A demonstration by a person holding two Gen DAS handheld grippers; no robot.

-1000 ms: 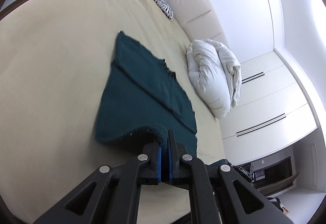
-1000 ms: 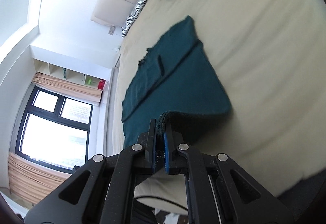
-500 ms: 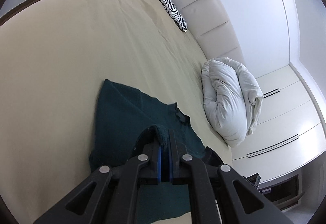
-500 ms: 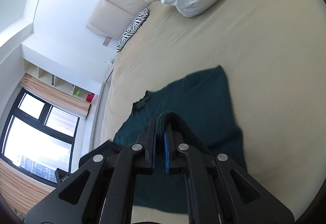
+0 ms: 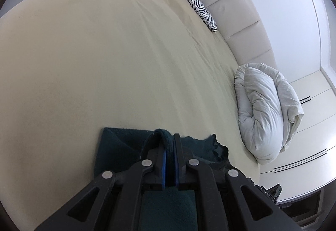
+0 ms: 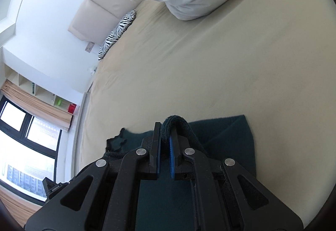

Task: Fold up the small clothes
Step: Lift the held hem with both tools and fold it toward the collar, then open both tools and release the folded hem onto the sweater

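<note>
A dark teal knitted garment (image 5: 117, 147) lies on the cream bed sheet, mostly under and just ahead of the grippers. My left gripper (image 5: 170, 142) is shut on a bunched edge of it, which curls over the fingertips. In the right wrist view the same teal garment (image 6: 229, 140) spreads below, and my right gripper (image 6: 167, 132) is shut on another thick fold of its edge. A frayed hem (image 5: 218, 147) shows to the right of the left gripper. The part of the garment beneath the black fingers is hidden.
The cream bed sheet (image 5: 105, 59) stretches far ahead. A rolled white duvet (image 5: 266, 109) lies at the bed's right side, and a zebra-print pillow (image 5: 195, 2) rests by the padded headboard (image 5: 237, 12). A window (image 6: 27, 147) and shelves are off to the left in the right wrist view.
Both grippers have carried the held edges forward over the garment, so much less teal cloth shows ahead of them. The duvet and headboard look nearer.
</note>
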